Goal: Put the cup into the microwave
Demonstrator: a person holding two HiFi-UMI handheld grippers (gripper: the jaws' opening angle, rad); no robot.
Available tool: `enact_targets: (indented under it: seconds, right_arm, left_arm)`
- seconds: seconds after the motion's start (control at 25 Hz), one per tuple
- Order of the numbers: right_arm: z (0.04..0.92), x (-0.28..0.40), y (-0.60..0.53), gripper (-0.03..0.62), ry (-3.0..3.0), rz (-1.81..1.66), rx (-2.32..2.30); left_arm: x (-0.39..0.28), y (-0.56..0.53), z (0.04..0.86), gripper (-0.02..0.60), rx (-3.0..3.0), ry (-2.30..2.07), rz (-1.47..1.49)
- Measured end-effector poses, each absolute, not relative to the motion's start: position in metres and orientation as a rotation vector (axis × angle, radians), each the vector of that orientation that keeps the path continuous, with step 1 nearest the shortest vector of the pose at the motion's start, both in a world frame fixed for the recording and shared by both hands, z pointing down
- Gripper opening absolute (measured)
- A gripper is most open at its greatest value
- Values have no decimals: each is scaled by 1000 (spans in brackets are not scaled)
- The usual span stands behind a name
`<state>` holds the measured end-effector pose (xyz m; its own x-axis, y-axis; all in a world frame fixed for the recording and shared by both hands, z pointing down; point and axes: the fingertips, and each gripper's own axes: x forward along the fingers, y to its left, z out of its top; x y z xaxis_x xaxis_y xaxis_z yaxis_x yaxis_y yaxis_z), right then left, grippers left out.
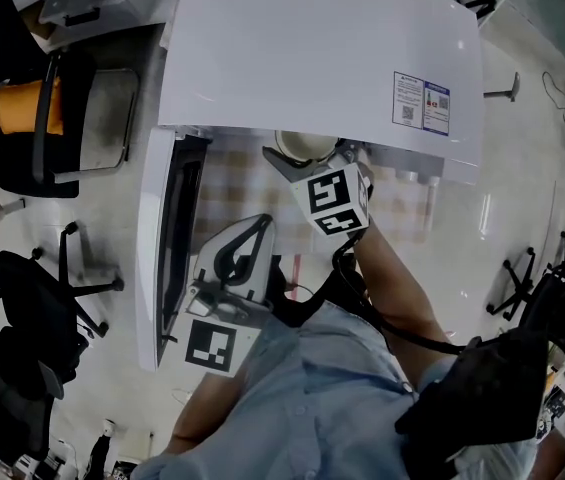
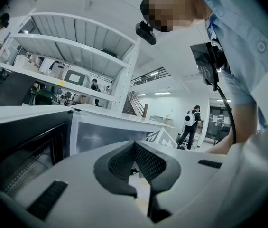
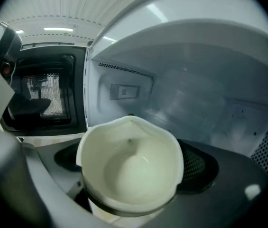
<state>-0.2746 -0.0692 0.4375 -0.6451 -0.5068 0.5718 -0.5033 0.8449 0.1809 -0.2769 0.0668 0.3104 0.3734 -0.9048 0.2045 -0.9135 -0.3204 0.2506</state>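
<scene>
– where's the cup?
– in my right gripper (image 1: 300, 160). its jaws are clamped on the cup's (image 3: 131, 167) sides and pinch the rim a little. the cup is at the threshold of the microwave (image 1: 322, 58).
– which way from there?
– the cavity (image 3: 195, 108) lies at 12 o'clock, the open door (image 1: 162, 258) at 9. i judge a straight push forward, then a set-down. my left gripper (image 2: 134, 148) is closed on nothing, back by the door.

Smooth cup (image 3: 134, 170), glossy microwave (image 1: 312, 58) casing
</scene>
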Motion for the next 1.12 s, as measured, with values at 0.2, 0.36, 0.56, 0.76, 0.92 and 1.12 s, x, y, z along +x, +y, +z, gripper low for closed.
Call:
enact_targets:
  seconds: [0.2,0.36,0.56,0.76,0.92,1.12]
  right_arm:
    - [447,-274,-87,552,-2365,0,761]
    - [451,-275,-98,552,-2370,7,763]
    - [452,-283,-101,552,-2422,69,733]
    - [452,-285,-102,553,-2469,113,742]
    - [450,-289,-103,554,-2496,82,740]
    - [449,-291,-103,554,-2512,62,756]
  left_arm:
    - [-286,58,314,5,2314,-1594,62]
    - [-291,55,319,5,2293,-1602,59]
    - [-292,53,321,5,2277,-1611,62]
    - [-296,52,324,5,2264,-1615,68]
    - [-300,53,327,5,2246,-1630,75]
    - [-299,54,324,5,2258,-1631,74]
